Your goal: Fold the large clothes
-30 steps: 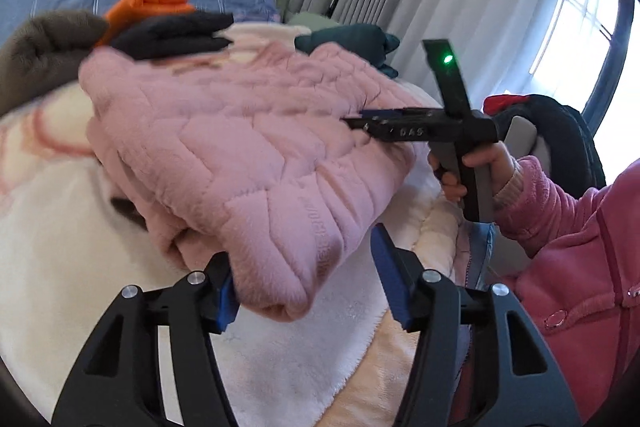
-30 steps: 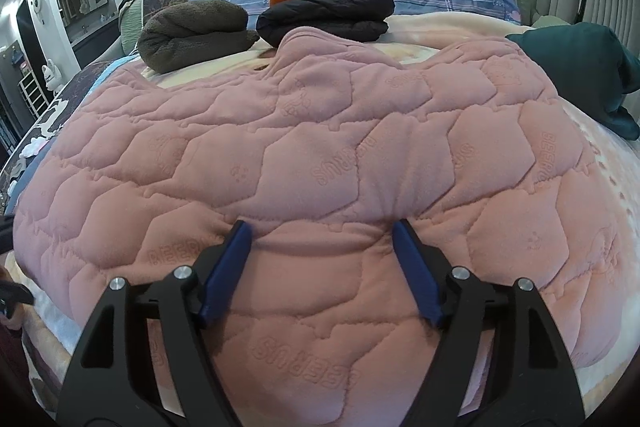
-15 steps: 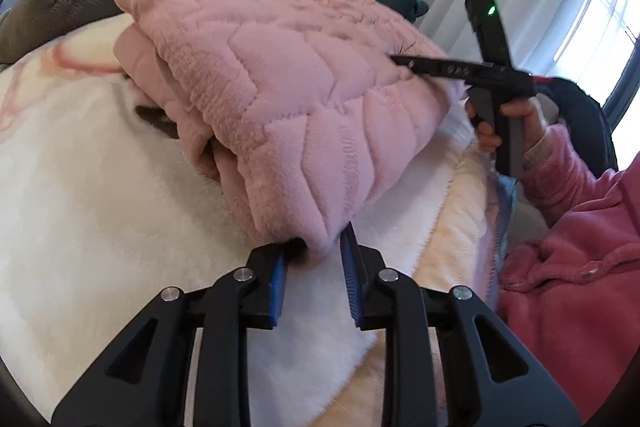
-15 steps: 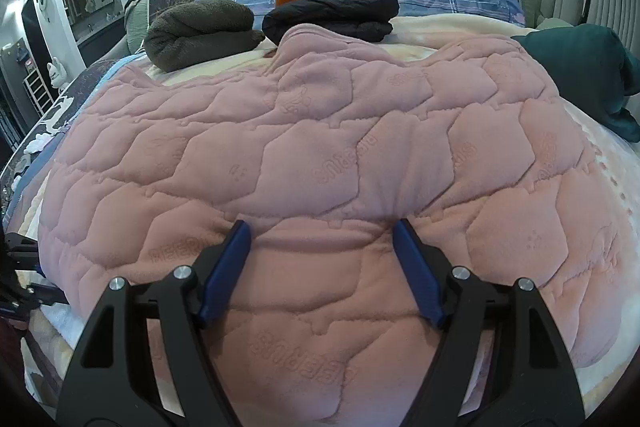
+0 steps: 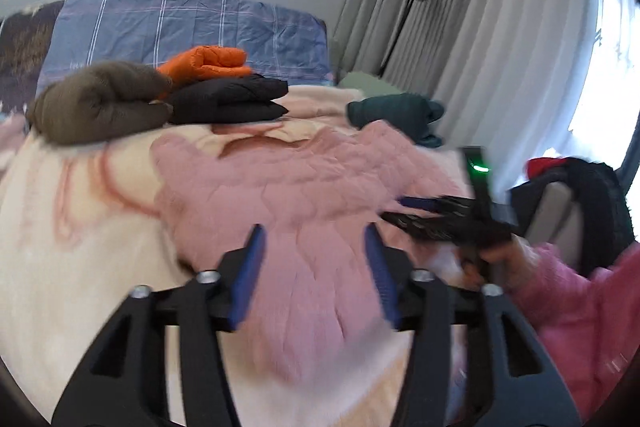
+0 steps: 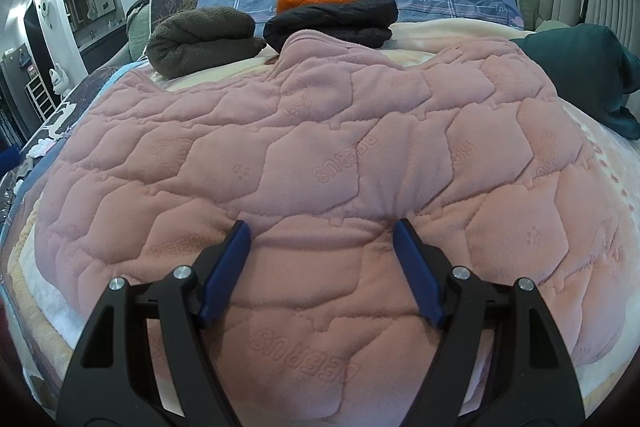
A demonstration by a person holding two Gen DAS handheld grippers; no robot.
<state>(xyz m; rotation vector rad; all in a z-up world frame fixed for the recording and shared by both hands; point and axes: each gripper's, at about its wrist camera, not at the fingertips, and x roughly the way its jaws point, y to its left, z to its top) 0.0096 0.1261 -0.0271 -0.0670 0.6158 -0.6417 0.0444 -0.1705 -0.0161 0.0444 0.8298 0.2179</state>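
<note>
left gripper (image 5: 314, 269) blurred, jaws just reopened, seemingly empty, right gripper (image 6: 322, 269) spread wide

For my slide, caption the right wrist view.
Open right hand-held gripper poised over the pink quilted garment spread on the bed, folded clothes stacked behind.

The left wrist view is smeared by motion: the left tool (image 5: 314, 251), the pink quilted garment (image 5: 304, 195) under it and the right tool (image 5: 404, 209) beside it are seen without sharp edges. Whether the right tool's blue pads touch the garment cannot be told there. The person's hand (image 5: 500, 259) is blurred and half covered by the handle. In the right wrist view the garment's near edge is cut off by the frame, and the teal garment (image 6: 584, 75) is clipped at the right.
</note>
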